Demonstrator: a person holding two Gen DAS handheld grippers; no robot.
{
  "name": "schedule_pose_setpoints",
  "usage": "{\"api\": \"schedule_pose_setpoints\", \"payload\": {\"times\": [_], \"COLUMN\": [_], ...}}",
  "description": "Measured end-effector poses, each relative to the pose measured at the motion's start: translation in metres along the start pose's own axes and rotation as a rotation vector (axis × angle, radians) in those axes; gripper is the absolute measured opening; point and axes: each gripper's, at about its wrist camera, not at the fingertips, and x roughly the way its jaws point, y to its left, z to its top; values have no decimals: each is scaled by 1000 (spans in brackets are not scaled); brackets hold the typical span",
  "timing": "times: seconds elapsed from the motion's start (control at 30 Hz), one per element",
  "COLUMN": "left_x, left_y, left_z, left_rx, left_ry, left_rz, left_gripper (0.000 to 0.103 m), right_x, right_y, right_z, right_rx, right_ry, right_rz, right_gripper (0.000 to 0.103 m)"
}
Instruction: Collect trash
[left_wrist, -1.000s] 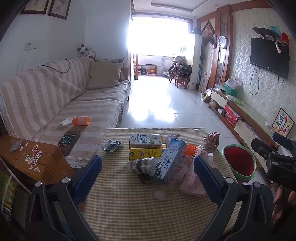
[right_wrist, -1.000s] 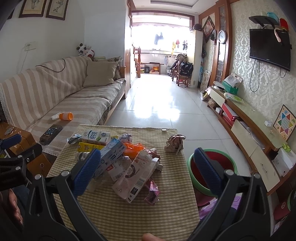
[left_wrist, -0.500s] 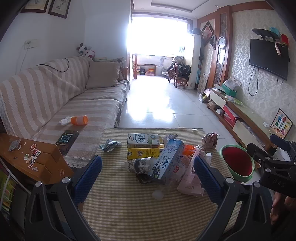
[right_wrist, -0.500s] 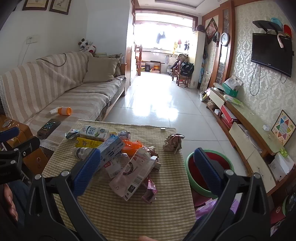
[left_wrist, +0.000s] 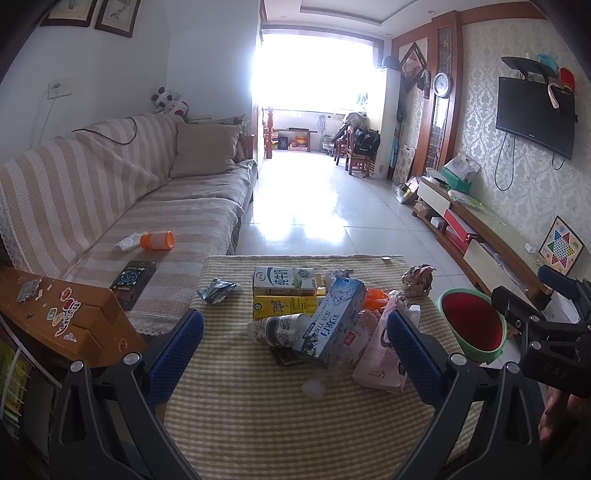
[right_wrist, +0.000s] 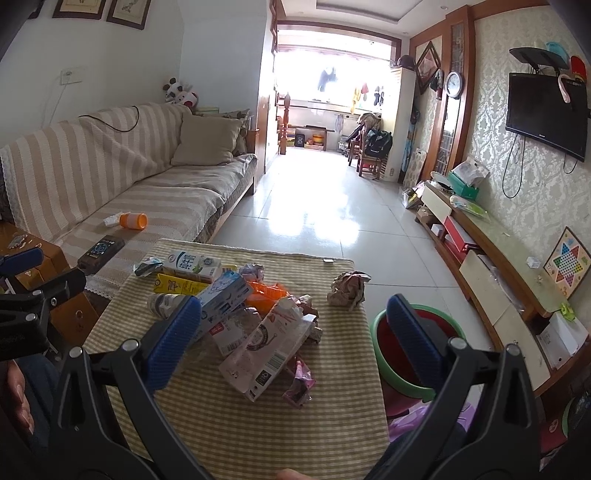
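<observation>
1. The left gripper (left_wrist: 295, 354) hangs above the near part of the counter (left_wrist: 258, 417), its 2 blue-padded fingers (left_wrist: 177, 354) wide apart and holding nothing.
2. The right gripper (right_wrist: 295, 339) hangs over the near right of the counter (right_wrist: 258, 424), fingers spread just as wide, also holding nothing.
3. The trash sits in a loose heap at the middle of the checked cloth.
4. At the far side of the heap lies a white milk carton (left_wrist: 284, 278), with a yellow carton (left_wrist: 284, 306) just near of it.
5. A blue-and-white box (left_wrist: 330, 325) leans across the heap, touching a tipped paper cup (left_wrist: 277, 328) on its left.
6. A pink carton (right_wrist: 266, 350) lies on the near right of the heap, with a small pink wrapper (right_wrist: 297, 386) just near of it.
7. A crumpled foil wrapper (left_wrist: 218, 290) lies apart on the far left of the cloth.
8. A ball of crumpled paper (right_wrist: 349, 288) sits apart near the far right edge.
9. A green bin (left_wrist: 471, 328) with a red inside stands on the floor just right of the counter.
10. On the sofa (left_wrist: 110, 184) to the left lie an orange cup (left_wrist: 157, 240) and a dark remote (left_wrist: 133, 278).
</observation>
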Motion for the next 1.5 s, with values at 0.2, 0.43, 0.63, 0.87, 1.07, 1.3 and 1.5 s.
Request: {"api": "schedule_pose_setpoints", "payload": {"times": [0.2, 0.43, 0.63, 0.87, 1.07, 1.3, 1.5], "left_x": [1, 5, 8, 21, 55, 110, 166], "left_y": [-1, 1, 4, 6, 0, -18, -41], "left_z": [-1, -3, -3, -9, -27, -32, -8], "left_rx": [0, -5, -5, -5, 16, 80, 192], "left_ry": [6, 15, 16, 56, 174, 287, 331], "left_rz": [-1, -1, -2, -3, -56, -107, -201], "left_gripper": [95, 95, 95, 95, 95, 95, 95], "right_x": [0, 5, 7, 21, 52, 86, 105], "right_y": [-2, -2, -3, -10, -24, -44, -54], "right_z": [0, -2, -2, -12, -32, -60, -75], "right_rx": [5, 0, 3, 25, 70, 122, 168], "right_ry": [7, 19, 21, 52, 153, 258, 317], "right_rz": [2, 12, 12, 16, 38, 51, 71], "right_gripper": [99, 99, 99, 99, 99, 99, 99]}}
